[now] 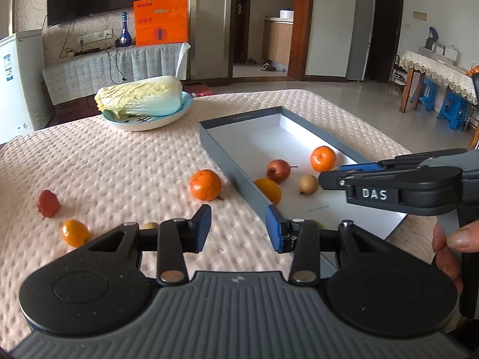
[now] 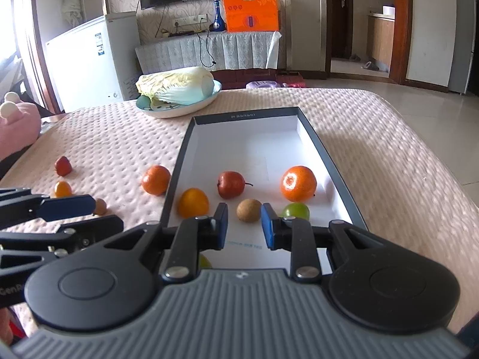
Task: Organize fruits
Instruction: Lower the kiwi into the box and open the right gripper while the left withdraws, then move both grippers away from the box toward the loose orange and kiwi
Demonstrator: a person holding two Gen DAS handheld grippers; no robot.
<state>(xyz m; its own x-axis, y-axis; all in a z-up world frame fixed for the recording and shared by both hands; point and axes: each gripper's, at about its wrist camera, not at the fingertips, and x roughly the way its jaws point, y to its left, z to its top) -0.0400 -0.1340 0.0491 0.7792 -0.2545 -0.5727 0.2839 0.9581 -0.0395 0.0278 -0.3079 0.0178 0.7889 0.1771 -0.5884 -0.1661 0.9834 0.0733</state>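
Box (image 1: 221, 155) lying just ahead and to the right of the left gripper (image 1: 238, 227), directly ahead of the right gripper (image 2: 244, 224).

Counting five fruits already sitting inside:
- tangerine (image 2: 298, 183), ahead-right of the right gripper
- red fruit (image 2: 230, 184), straight ahead and slightly left
- yellow-orange fruit (image 2: 193, 202), near the left wall
- brown fruit (image 2: 248, 210), showing just beyond the right gripper's jaws
- green fruit (image 2: 296, 211), just past its right finger

Possibly a sixth, yellowish, peeking out beneath the right gripper's left finger; too hidden to confirm.

Still waiting out on the tablecloth (image 1: 104, 155):
- second tangerine (image 1: 205, 184), close ahead of the left gripper and just beside the box wall
- red fruit (image 1: 48, 203), well off to its left
- small orange fruit (image 1: 74, 232), near-left
- small brown fruit (image 1: 149, 225), half hidden behind the left finger

Judging roughly half done, four pieces left to move.

Left gripper hovering with jaws moderately apart, gripping nothing, pointing down toward the cloth short of the loose tangerine. Likely lining up on that one next.

Right gripper hanging over the near end of the box, jaws drawn in to a narrow gap, holding nothing.

Cabbage (image 1: 140, 97) resting on a plate (image 1: 176, 116) far ahead, apparently not part of the sorting.
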